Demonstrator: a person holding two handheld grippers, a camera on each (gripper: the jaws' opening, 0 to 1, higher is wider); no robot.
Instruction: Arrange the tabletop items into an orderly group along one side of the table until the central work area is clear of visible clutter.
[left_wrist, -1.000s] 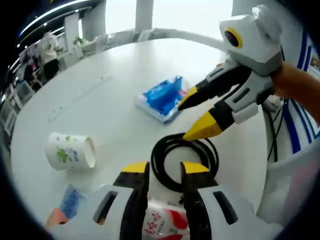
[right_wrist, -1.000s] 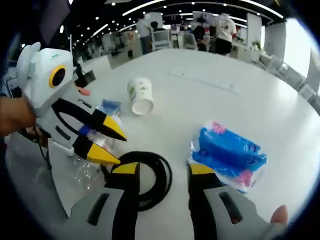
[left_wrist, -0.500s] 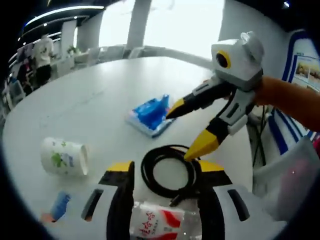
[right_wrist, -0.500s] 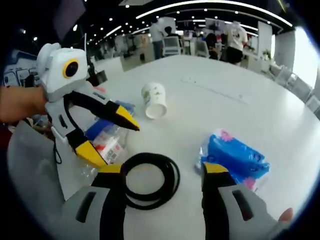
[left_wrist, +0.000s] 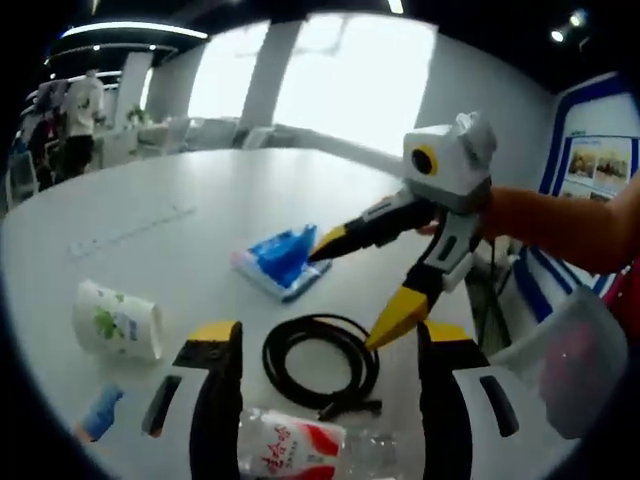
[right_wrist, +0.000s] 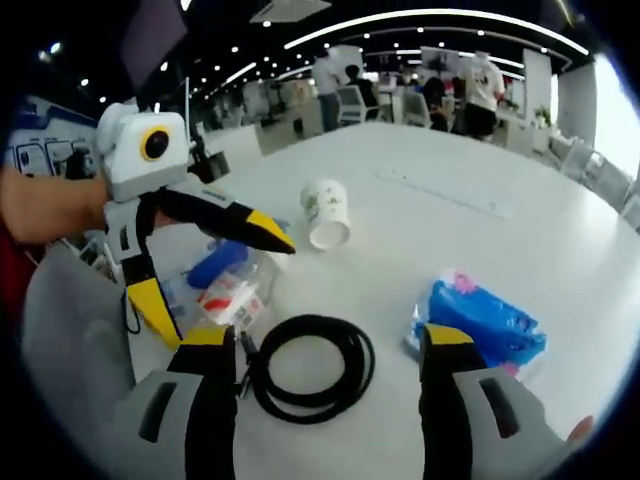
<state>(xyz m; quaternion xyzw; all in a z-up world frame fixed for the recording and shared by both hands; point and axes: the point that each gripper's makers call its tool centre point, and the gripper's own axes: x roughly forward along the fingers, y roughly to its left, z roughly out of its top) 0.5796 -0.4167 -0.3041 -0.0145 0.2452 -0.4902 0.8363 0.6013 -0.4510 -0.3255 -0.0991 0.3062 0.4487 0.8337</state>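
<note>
Both grippers are backing up and away from the coiled black cable (right_wrist: 308, 368), and both have been spreading wider over the last second. Left gripper (left_wrist: 330, 340) released, holding nothing; right gripper (right_wrist: 328, 340) likewise released. Cable is lying flat on the white surface (right_wrist: 420, 215), mid-area, between the plastic bottle (right_wrist: 225, 296) and blue tissue pack (right_wrist: 478, 325). Tipped paper cup (right_wrist: 327, 212) is sitting farther off. Nothing grouped yet; likely re-choosing a target.

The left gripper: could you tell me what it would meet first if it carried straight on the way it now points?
Probably the coiled black cable, which lies on the table directly ahead between the open jaws of the left gripper. The plastic bottle sits nearer, but low beneath the jaws; depth is unclear.
</note>
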